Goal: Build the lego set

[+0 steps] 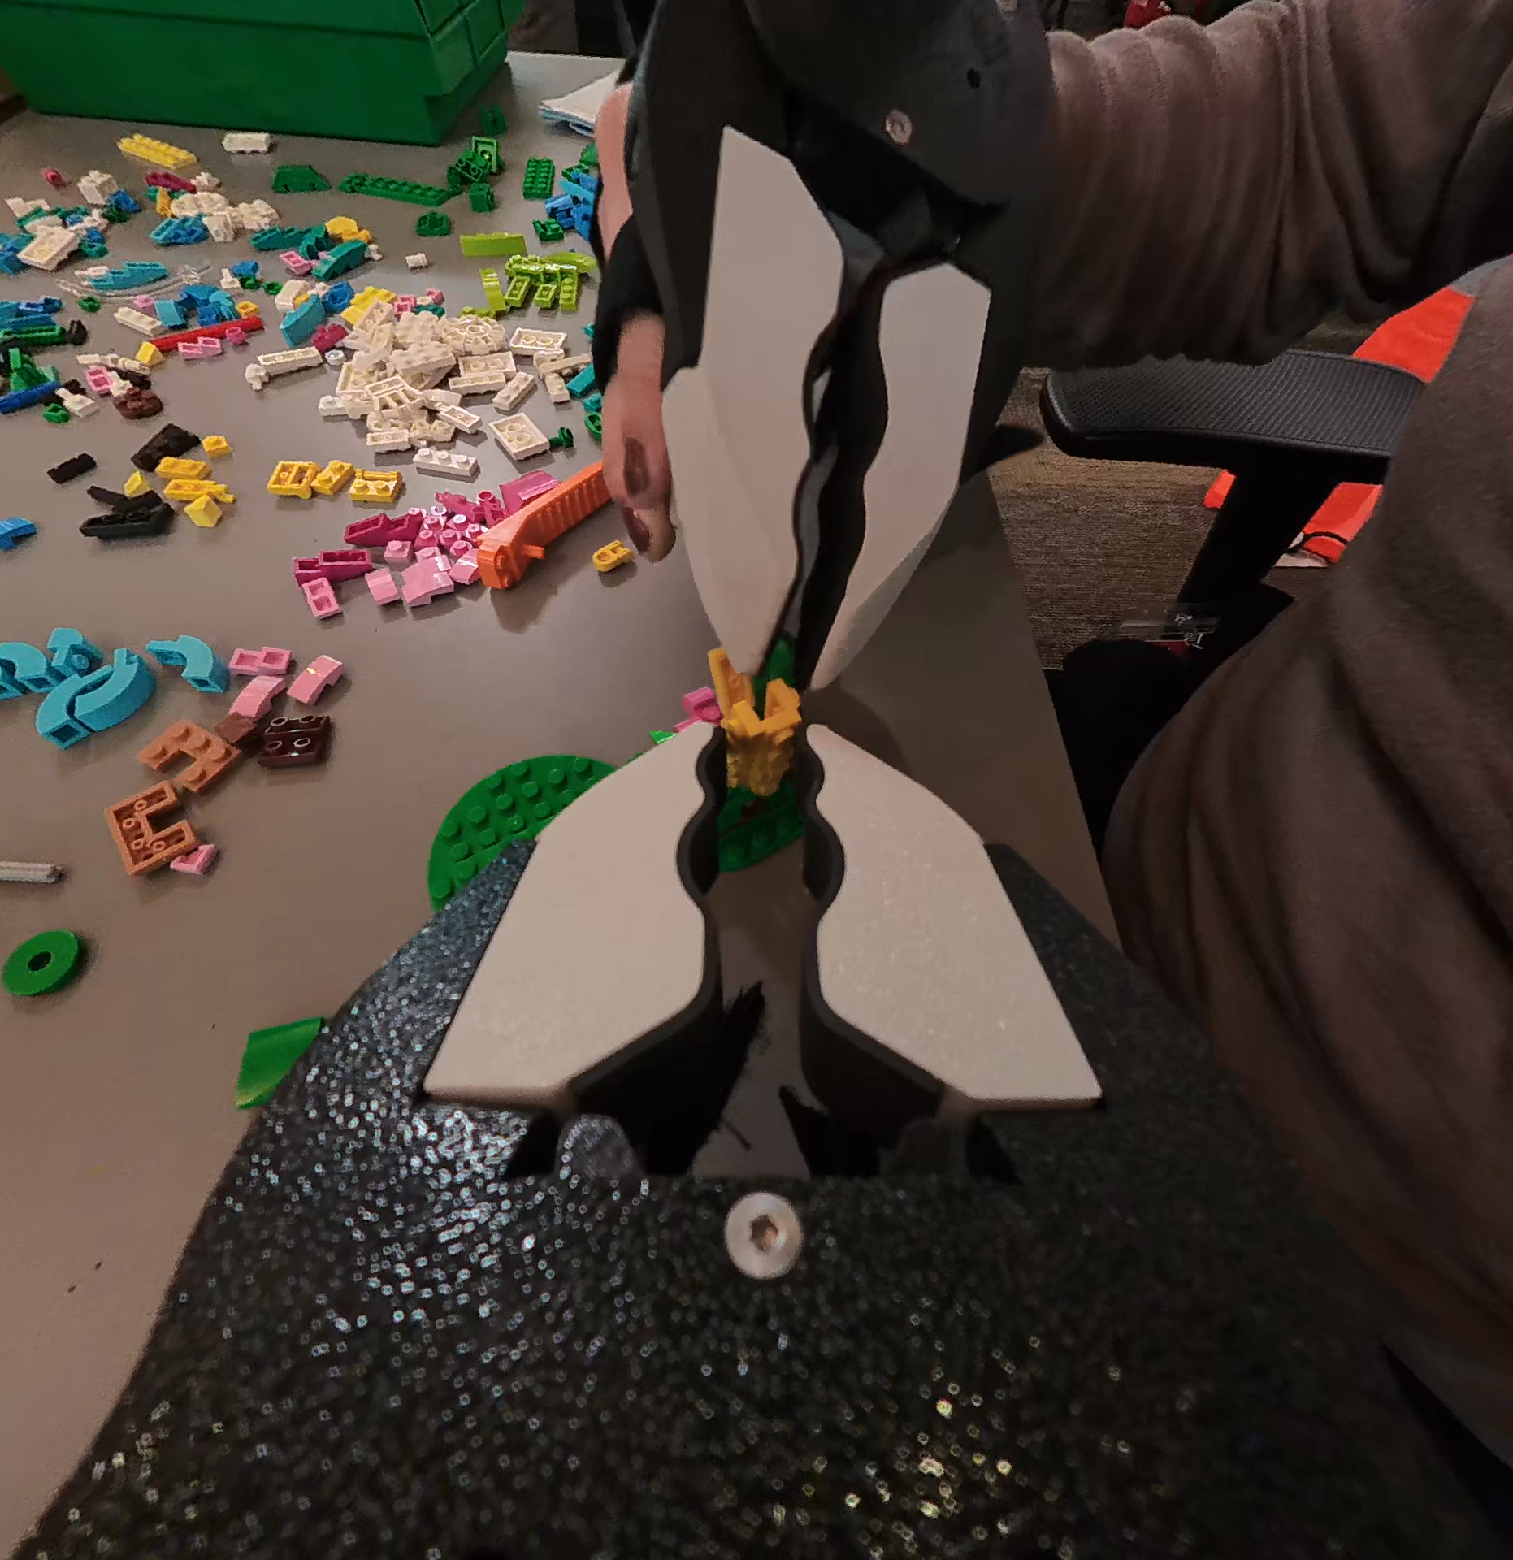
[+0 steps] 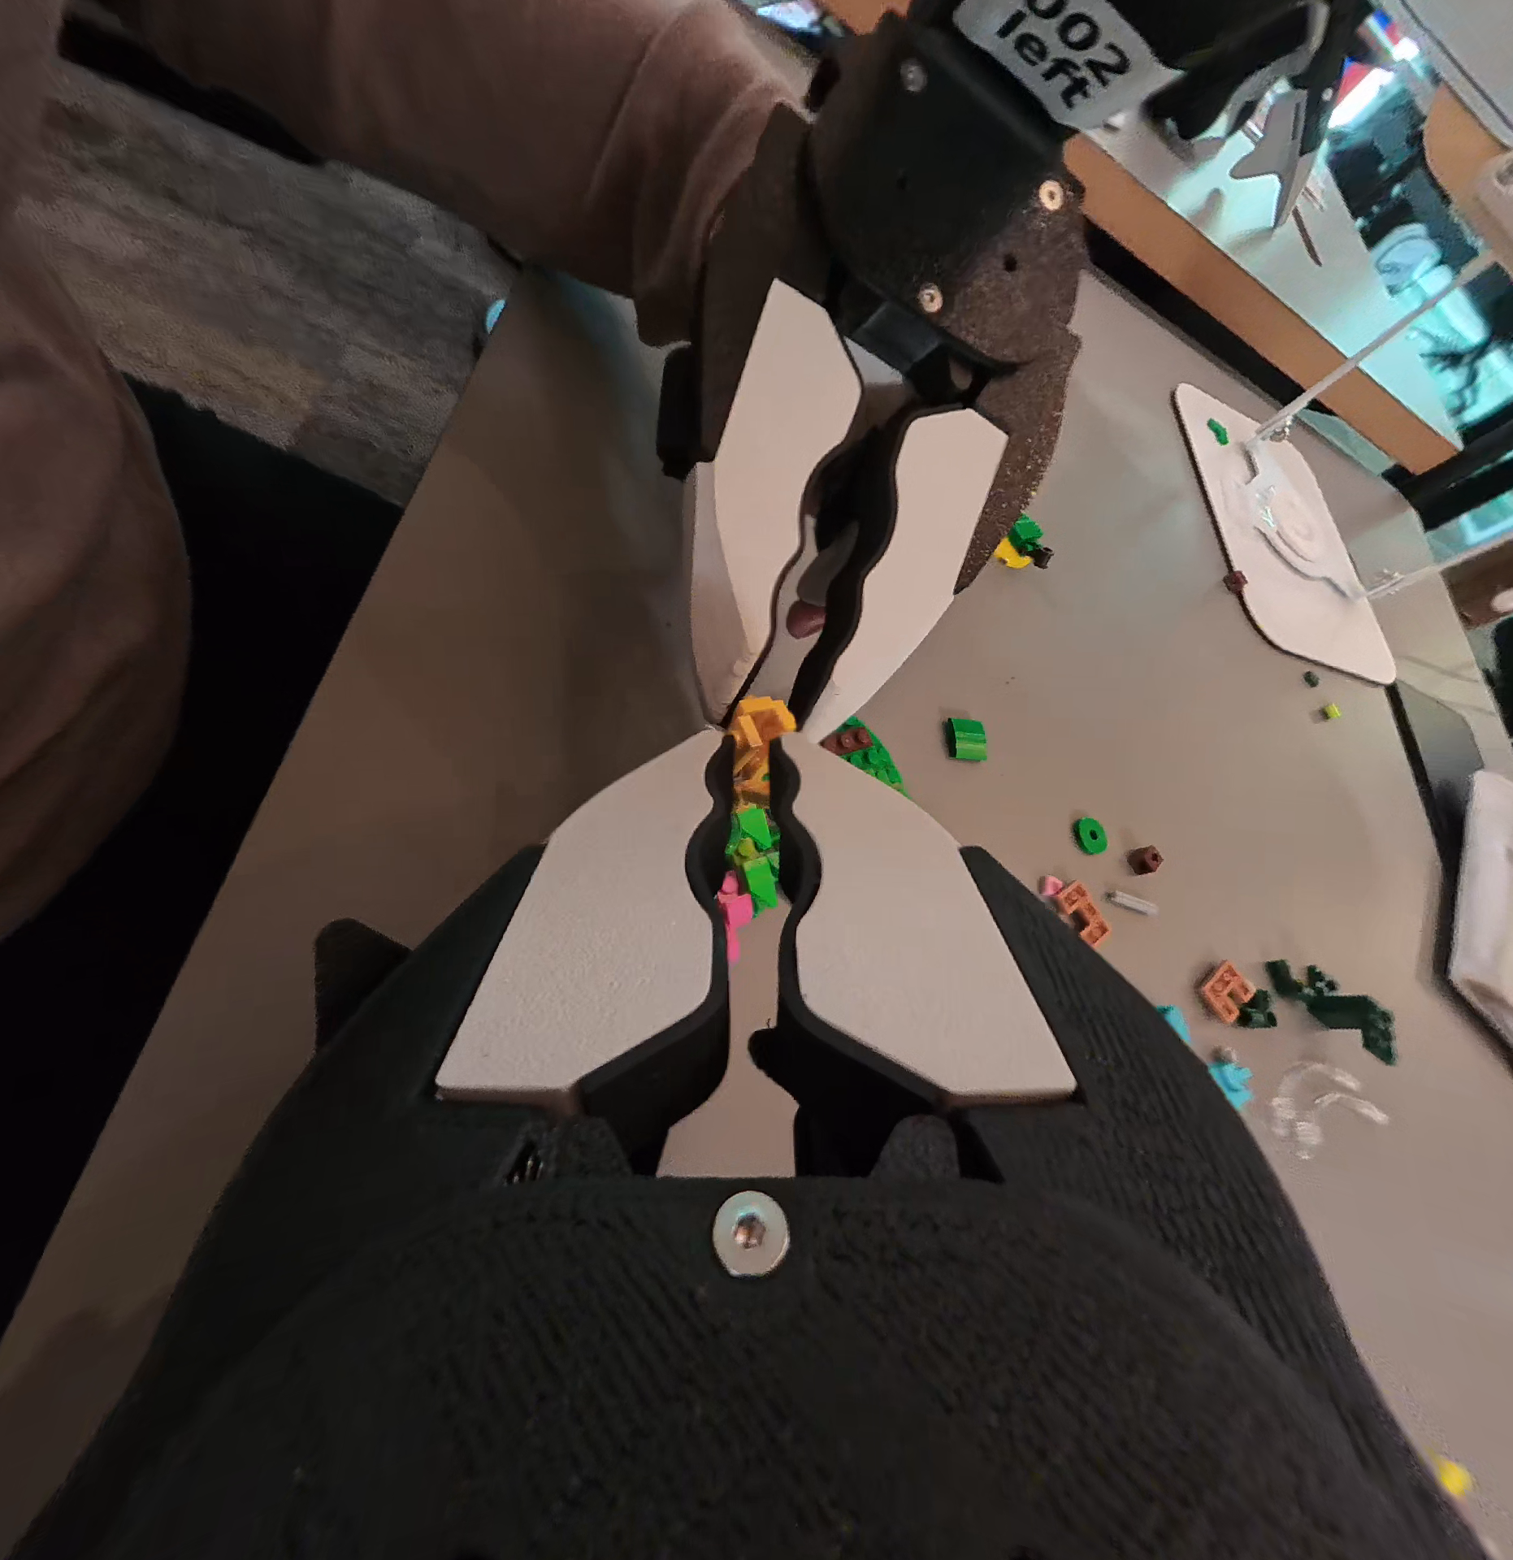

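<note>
Both grippers' fingers (image 1: pixel 821 760) pinch the yellow lego piece (image 1: pixel 760 733) (above a green round plate (image 1: pixel 500 815)).

Both claws hide most of the yellow lego piece (image 1: pixel 757 734), so its shape is perhaps unclear.

The left wrist view sits just behind its own left tongs (image 1: pixel 761 743), looking forward and down across the grey worktop (image 1: pixel 398 928) toward scattered bricks in the upper left of the frame. The right wrist view sits just behind the right tongs (image 2: pixel 757 747), facing the opposite way along the worktop edge. Both are very close and share the small yellow brick assembly (image 1: pixel 757 734) (image 2: pixel 757 726) at frame centre, each showing the other tongs coming in from the top.
</note>
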{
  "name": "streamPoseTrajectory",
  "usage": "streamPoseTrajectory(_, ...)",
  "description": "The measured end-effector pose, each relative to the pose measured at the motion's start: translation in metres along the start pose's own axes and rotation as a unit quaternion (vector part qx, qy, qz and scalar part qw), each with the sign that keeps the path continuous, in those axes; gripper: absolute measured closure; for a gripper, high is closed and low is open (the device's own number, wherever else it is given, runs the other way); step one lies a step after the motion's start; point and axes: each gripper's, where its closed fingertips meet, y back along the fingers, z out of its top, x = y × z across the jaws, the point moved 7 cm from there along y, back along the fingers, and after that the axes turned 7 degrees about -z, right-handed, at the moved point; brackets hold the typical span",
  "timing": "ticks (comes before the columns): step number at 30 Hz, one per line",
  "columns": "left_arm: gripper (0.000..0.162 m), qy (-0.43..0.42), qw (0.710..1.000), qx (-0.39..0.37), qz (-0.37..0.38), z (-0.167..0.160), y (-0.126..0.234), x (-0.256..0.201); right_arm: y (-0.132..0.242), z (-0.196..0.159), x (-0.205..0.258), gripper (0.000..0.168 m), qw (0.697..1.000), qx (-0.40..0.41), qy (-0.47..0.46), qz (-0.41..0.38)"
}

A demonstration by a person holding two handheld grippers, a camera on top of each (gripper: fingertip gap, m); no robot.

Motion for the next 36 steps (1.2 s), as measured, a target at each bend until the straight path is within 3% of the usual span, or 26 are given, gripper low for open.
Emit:
streamPoseTrajectory(3,0.143,-0.001,1.0,-0.002,0.0,0.0,0.0,-0.001,0.005,-0.002,-0.005,0.159,0.998,-0.009,-0.065,0.008)
streamPoseTrajectory(8,0.144,0.0,1.0,0.007,0.003,-0.003,-0.001,0.0,0.01,-0.011,-0.016,0.168,0.993,0.004,-0.116,-0.005)
streamPoseTrajectory(11,0.147,-0.001,1.0,0.007,0.005,-0.003,-0.002,0.0,0.006,-0.018,-0.016,0.168,0.993,0.049,-0.109,0.003)
streamPoseTrajectory(36,0.148,0.006,0.999,0.032,0.003,0.0,-0.005,0.002,0.0,-0.008,-0.012,0.168,0.995,0.05,-0.081,0.023)
